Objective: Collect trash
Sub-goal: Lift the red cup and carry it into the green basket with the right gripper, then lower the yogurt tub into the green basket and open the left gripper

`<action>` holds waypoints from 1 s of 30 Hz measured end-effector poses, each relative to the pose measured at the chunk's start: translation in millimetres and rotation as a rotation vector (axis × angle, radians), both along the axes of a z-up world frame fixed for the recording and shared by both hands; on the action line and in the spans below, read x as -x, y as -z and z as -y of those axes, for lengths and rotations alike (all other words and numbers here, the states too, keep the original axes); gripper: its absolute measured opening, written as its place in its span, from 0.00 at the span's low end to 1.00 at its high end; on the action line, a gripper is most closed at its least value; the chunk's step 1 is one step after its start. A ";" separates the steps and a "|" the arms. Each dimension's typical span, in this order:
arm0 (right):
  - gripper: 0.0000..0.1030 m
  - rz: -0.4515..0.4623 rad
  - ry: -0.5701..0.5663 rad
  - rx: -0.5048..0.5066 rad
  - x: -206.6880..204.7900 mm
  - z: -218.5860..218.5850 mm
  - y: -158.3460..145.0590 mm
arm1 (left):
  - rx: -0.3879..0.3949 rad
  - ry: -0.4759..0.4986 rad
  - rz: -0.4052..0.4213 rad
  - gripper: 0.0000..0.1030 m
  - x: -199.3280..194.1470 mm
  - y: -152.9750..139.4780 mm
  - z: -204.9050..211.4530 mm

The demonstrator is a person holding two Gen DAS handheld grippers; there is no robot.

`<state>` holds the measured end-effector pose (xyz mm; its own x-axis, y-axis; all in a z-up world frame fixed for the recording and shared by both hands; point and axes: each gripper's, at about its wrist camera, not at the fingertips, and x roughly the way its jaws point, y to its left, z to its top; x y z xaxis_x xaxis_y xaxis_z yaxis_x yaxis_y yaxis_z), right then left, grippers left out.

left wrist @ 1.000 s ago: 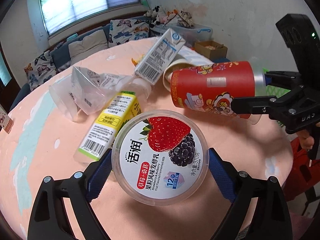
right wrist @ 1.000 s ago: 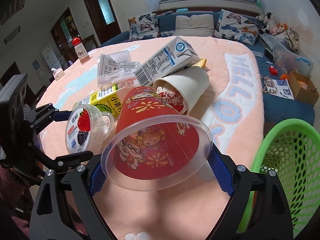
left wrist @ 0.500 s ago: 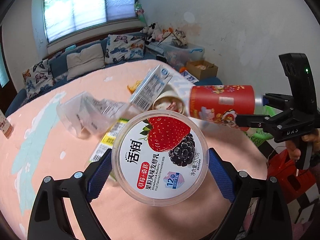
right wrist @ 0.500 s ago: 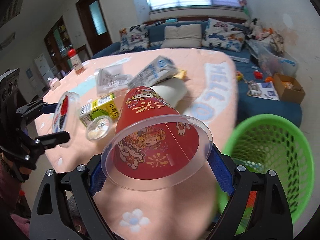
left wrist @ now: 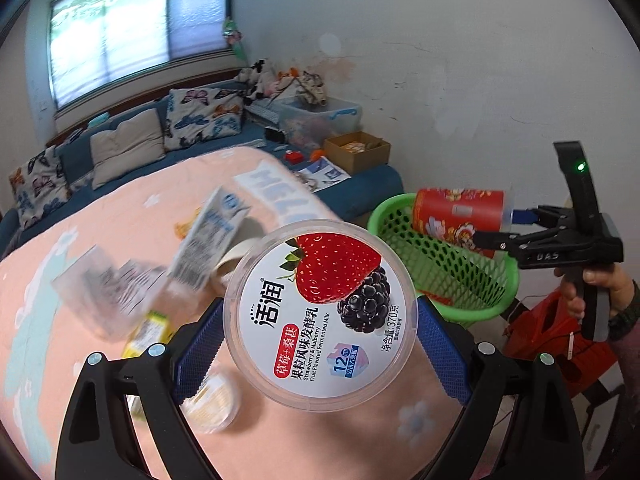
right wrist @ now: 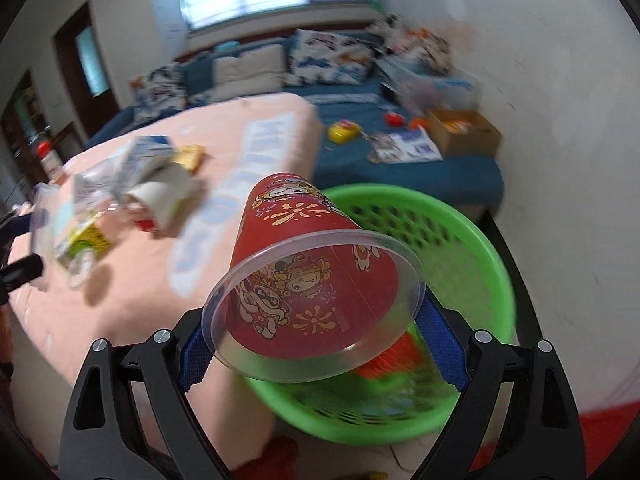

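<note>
The yogurt tub [left wrist: 320,314] is clamped between the left gripper [left wrist: 318,354] pads, held above the pink table [left wrist: 132,216]. The red cup [right wrist: 316,280] is gripped wide by the right gripper [right wrist: 320,344], over the green basket [right wrist: 476,240] at 2 o'clock.

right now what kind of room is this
Most likely a home living room: a blue sofa with butterfly cushions under a window, a table in a pink cloth strewn with trash, and a green basket beside it.

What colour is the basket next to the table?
Bright green mesh basket, clearest in the right wrist view.
</note>
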<state>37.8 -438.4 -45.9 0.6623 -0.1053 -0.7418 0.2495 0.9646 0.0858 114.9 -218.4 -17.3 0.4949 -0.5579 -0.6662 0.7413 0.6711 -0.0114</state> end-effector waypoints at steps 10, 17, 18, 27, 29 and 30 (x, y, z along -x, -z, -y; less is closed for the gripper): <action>0.88 -0.065 0.097 -0.033 9.3 41.5 33.7 | -0.024 0.060 -0.025 0.86 -7.4 3.8 62.5; 0.89 -0.054 0.108 -0.046 16.2 48.4 32.8 | -0.022 0.096 -0.056 0.86 -10.7 8.5 97.8; 0.89 -0.051 0.108 -0.043 17.6 48.7 31.8 | -0.022 0.100 -0.058 0.86 -11.3 9.1 102.3; 0.89 -0.028 0.099 0.004 32.0 45.4 21.0 | -0.043 0.140 -0.115 0.87 -18.3 27.0 152.4; 0.89 -0.025 0.094 0.016 34.4 43.6 18.8 | -0.052 0.143 -0.123 0.87 -18.4 30.9 160.1; 0.89 -0.024 0.093 0.021 35.2 43.6 18.3 | -0.058 0.145 -0.126 0.87 -18.5 33.6 164.4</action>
